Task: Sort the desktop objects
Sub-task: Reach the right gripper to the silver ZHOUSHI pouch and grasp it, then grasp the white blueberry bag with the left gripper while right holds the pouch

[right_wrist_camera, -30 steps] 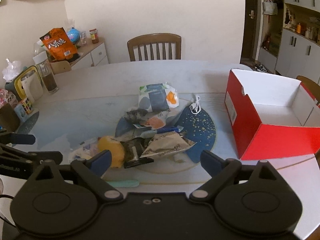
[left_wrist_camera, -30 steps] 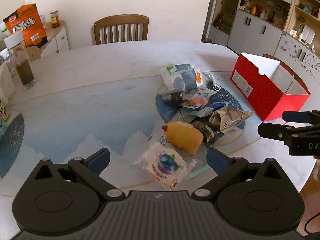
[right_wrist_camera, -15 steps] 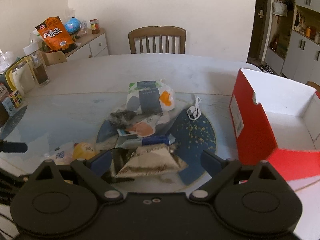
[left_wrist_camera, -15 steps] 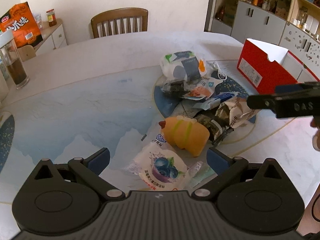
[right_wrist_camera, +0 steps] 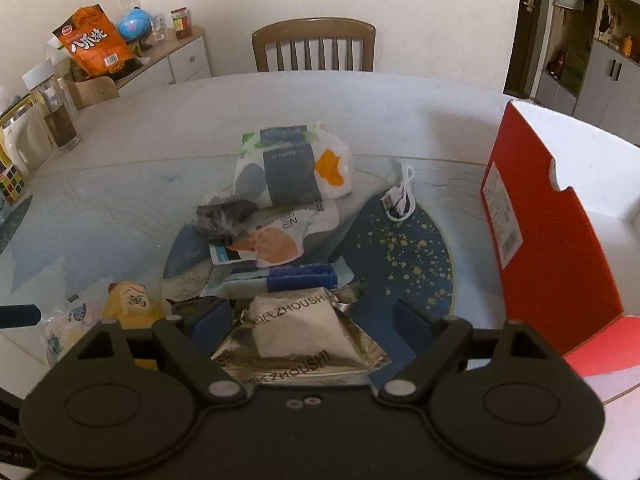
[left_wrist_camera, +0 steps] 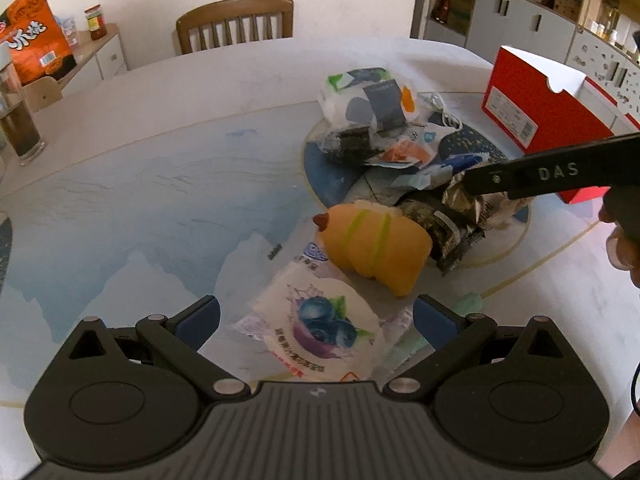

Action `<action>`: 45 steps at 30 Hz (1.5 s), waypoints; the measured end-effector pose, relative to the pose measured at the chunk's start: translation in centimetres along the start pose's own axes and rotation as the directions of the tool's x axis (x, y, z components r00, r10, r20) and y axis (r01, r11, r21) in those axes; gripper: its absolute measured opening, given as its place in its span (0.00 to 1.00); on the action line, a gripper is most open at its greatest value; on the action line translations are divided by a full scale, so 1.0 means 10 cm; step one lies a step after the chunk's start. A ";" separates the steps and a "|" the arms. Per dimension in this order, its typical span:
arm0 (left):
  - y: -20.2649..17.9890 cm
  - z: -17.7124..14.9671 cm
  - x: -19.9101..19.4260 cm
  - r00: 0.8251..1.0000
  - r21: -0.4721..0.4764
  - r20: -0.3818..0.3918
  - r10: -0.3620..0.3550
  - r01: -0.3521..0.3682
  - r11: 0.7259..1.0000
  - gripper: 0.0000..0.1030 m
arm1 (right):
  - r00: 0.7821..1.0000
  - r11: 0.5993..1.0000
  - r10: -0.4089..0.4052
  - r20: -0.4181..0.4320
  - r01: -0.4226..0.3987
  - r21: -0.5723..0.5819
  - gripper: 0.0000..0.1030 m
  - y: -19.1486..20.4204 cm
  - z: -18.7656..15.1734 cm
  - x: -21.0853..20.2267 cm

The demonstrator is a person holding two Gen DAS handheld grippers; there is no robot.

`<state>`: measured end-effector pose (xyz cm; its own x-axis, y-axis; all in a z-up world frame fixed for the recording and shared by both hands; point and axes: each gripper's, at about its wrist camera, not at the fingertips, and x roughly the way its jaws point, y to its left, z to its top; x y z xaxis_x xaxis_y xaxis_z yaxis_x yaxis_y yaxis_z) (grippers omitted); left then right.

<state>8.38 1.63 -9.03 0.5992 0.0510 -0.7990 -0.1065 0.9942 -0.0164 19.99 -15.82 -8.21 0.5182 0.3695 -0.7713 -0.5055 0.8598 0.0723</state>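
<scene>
A pile of snack packets lies mid-table. My left gripper (left_wrist_camera: 316, 320) is open, its fingers on either side of a white blueberry packet (left_wrist_camera: 320, 328). Beyond it lies a yellow toy (left_wrist_camera: 376, 248), also in the right wrist view (right_wrist_camera: 132, 304). My right gripper (right_wrist_camera: 312, 320) is open around a silver-grey packet (right_wrist_camera: 300, 332), which also shows in the left wrist view (left_wrist_camera: 472, 204) under the right gripper's finger (left_wrist_camera: 552, 172). An open red box (right_wrist_camera: 560, 240) stands at the right, also in the left wrist view (left_wrist_camera: 540, 112).
More packets (right_wrist_camera: 292, 168), a blue wrapper (right_wrist_camera: 300, 276) and a white cable (right_wrist_camera: 400, 196) lie on the round blue mat (right_wrist_camera: 400, 256). A chair (right_wrist_camera: 314, 44) stands behind the table. A jar (right_wrist_camera: 60, 120) and an orange bag (right_wrist_camera: 92, 40) are at the far left.
Both grippers moved forward and down toward the pile. The left now straddles the blueberry packet; the right now straddles the silver-grey packet. Both stayed open.
</scene>
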 end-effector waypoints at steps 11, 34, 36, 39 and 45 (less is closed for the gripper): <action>0.01 -0.01 0.06 1.000 -0.017 0.010 0.000 0.000 1.000 1.00 | 0.999 1.000 0.024 -0.035 -0.024 0.014 0.77 0.00 -0.07 0.10; 0.24 -0.03 0.17 0.996 -0.232 -0.055 -0.073 0.059 0.971 0.99 | 0.997 0.998 0.060 -0.040 -0.058 0.039 0.69 -0.02 -0.17 0.07; 0.27 -0.03 0.17 0.995 -0.252 -0.050 -0.091 0.075 0.965 0.94 | 0.997 0.997 0.065 -0.037 -0.063 0.041 0.67 -0.02 -0.17 0.06; 0.29 -0.02 0.16 0.993 -0.266 -0.043 -0.107 0.092 0.960 0.88 | 0.997 0.997 0.067 -0.037 -0.065 0.039 0.64 -0.02 -0.17 0.05; 0.33 -0.01 0.14 0.991 -0.286 -0.041 -0.126 0.109 0.952 0.81 | 0.997 0.997 0.066 -0.033 -0.065 0.038 0.52 -0.01 -0.15 0.01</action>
<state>8.78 4.98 -10.21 0.5746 -0.0788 -0.8146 -0.2629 0.9248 -0.2749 19.07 -16.37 -9.20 0.4611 0.4136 -0.7851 -0.5114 0.8469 0.1457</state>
